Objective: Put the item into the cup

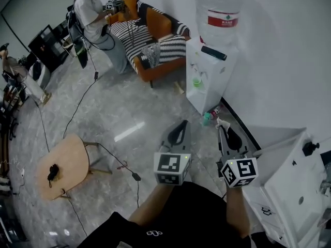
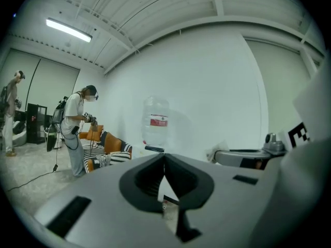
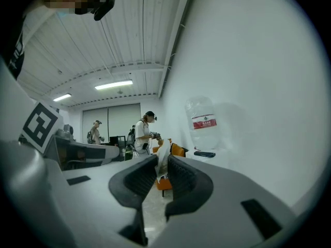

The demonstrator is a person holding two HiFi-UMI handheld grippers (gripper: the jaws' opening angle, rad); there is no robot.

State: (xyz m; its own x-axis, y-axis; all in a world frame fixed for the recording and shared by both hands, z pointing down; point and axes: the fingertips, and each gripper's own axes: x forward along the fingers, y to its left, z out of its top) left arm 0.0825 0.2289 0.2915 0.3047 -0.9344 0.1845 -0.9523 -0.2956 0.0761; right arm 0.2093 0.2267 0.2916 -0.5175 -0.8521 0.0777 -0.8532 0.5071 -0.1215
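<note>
**Scrap in the right gripper, cup still ahead**

The right gripper [image 3: 163, 163] had its fingers pinching a white scrap [image 3: 162, 156], which stood up between them with its long axis roughly along theirs. The left gripper [image 1: 181, 124] hung beside it, fingers pressed together on nothing. Both were in the air over the floor [image 1: 129, 112]. A green cup [image 1: 197, 81] sat in the niche of the dispenser [image 1: 209, 66], ahead of the scrap and a little left, well apart. A teal cup-like thing [image 1: 207, 119] stood at the dispenser's foot, just beyond the right fingers. I could not tell which was meant; either way the right gripper looked nearer.
</note>
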